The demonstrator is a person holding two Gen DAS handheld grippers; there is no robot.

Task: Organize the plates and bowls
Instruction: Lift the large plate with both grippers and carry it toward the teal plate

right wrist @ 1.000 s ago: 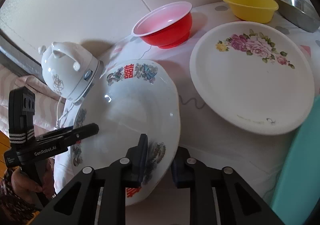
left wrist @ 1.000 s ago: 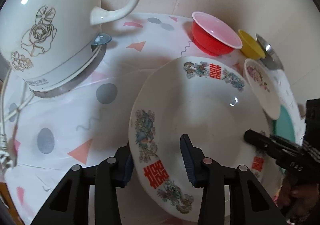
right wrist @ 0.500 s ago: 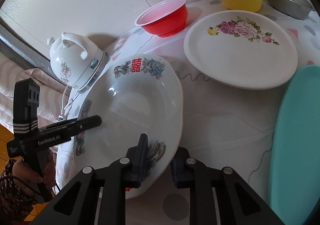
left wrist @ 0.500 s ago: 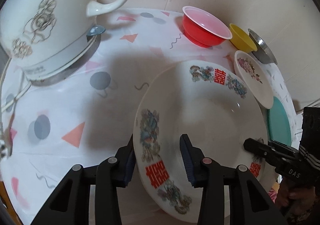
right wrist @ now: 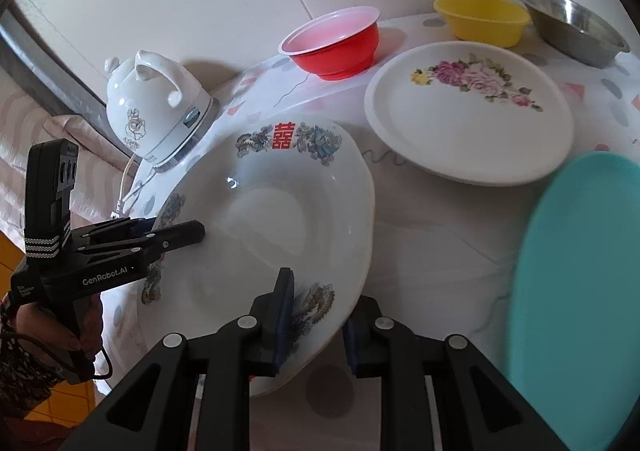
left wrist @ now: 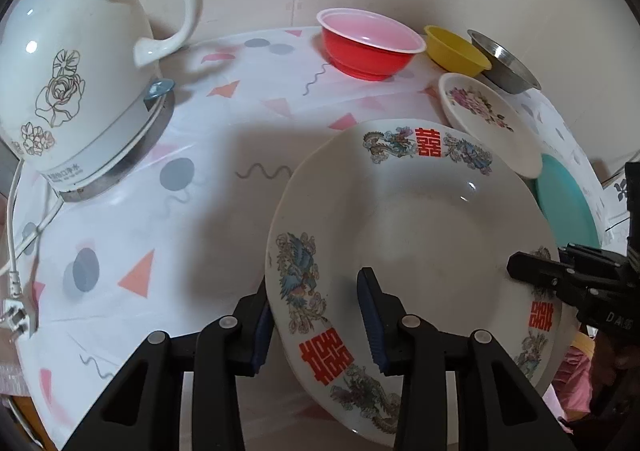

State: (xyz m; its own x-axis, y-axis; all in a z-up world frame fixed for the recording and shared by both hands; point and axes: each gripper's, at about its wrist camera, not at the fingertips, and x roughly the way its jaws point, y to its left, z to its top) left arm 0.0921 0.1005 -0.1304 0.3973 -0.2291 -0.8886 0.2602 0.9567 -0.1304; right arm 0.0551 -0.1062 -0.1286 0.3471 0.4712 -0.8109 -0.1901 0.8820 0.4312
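Both grippers are on it now: the big white deep plate with red double-happiness characters and phoenix prints [left wrist: 416, 235] hangs between them, clear of the table by the look of its shadow. The left gripper [left wrist: 320, 315] pinches the plate's left rim, jaws narrowed onto it, one pad beneath and one inside the bowl of the plate. The right gripper [right wrist: 316, 315] clamps the opposite, near-right rim the same way, fingers close together.

And here is the change: over the last second the plate slides rightward, away from the white ceramic electric kettle [left wrist: 76, 91] and toward the white rose-patterned plate [right wrist: 468, 111]. In the left view its far rim now hides part of that rose plate; before, there was a gap. Neither grip has altered.

That reads as a carry in progress, probably to stack it. The red plastic bowl [right wrist: 334, 47], yellow plastic bowl [right wrist: 482, 21], steel bowl [right wrist: 576, 31] and teal plate [right wrist: 576, 291] wait, unsorted.
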